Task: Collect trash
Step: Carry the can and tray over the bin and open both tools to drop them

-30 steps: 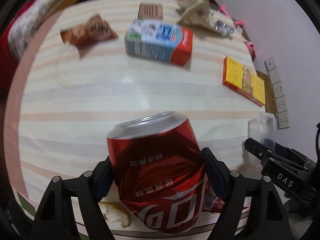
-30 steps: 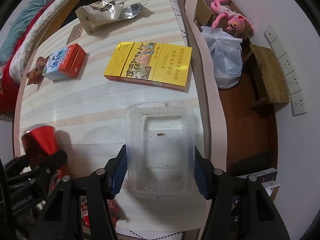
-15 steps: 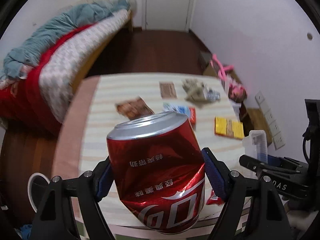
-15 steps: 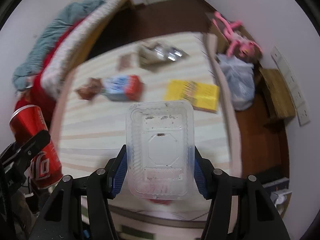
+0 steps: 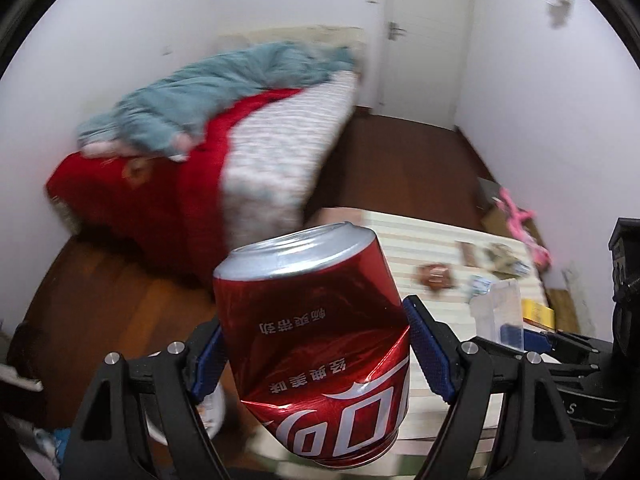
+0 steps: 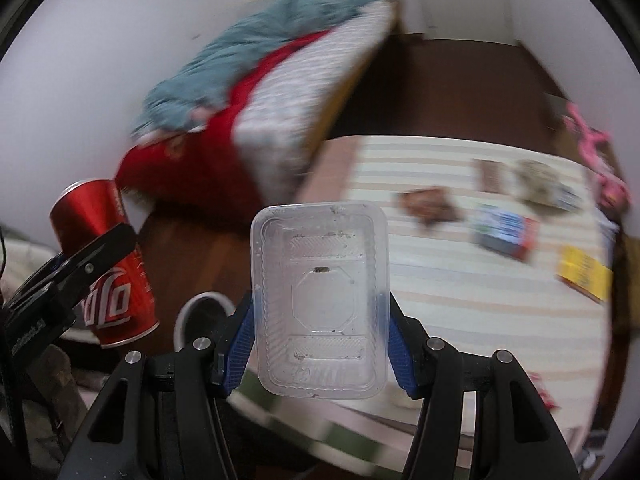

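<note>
Bedroom surroundings are framing both views: white walls, dark wooden floor, and a bed piled with red and teal bedding.

Starting at the tools, the left gripper is clenching a dented red soda can between its blue-padded fingers, which are pressing into the can's sides; the can is hanging upside down in the air, its printing inverted. The right gripper is clamping a clear plastic tray by its long sides, holding it off the table with the soiled inside facing the camera.

Moving outward, a round white-rimmed container is showing on the floor behind the right gripper's left finger. Beyond it, the striped table is carrying the remaining litter: a brown wrapper, a blue-and-red carton, a yellow box, and a crumpled grey bag, all blurred and lying apart from one another. A pink plush toy is lying past the table's far corner.
</note>
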`<state>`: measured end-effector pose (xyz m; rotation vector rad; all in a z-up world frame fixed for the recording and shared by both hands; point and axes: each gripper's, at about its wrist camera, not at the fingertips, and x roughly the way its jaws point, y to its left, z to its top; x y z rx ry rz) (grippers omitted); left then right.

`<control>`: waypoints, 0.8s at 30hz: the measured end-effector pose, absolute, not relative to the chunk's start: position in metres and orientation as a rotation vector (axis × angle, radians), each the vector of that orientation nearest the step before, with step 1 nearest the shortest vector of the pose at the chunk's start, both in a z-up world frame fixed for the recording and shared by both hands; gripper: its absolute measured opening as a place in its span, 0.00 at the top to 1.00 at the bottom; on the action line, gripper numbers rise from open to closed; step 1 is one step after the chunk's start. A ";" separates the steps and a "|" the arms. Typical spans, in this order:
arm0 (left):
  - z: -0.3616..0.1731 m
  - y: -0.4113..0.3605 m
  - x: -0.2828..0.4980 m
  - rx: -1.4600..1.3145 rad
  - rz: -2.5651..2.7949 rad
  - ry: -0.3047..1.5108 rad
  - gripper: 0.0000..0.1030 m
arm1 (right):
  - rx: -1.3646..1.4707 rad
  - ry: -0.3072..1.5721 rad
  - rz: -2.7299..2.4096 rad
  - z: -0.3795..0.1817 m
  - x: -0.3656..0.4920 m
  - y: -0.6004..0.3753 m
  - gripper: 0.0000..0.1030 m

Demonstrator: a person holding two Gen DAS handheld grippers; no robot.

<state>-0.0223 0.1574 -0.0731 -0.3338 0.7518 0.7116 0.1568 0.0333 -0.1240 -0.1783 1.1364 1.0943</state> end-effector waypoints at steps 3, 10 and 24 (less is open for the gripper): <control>-0.075 0.201 -0.069 -0.368 0.802 0.751 0.24 | -0.229 1.157 1.188 -0.133 0.110 0.094 0.41; -0.115 0.279 -0.155 -0.487 0.955 0.797 0.24 | -0.369 1.238 1.309 -0.185 0.018 0.206 0.41; -0.315 0.407 -0.226 -0.970 0.876 1.075 0.24 | -0.662 1.480 1.256 -0.356 -0.072 0.337 0.41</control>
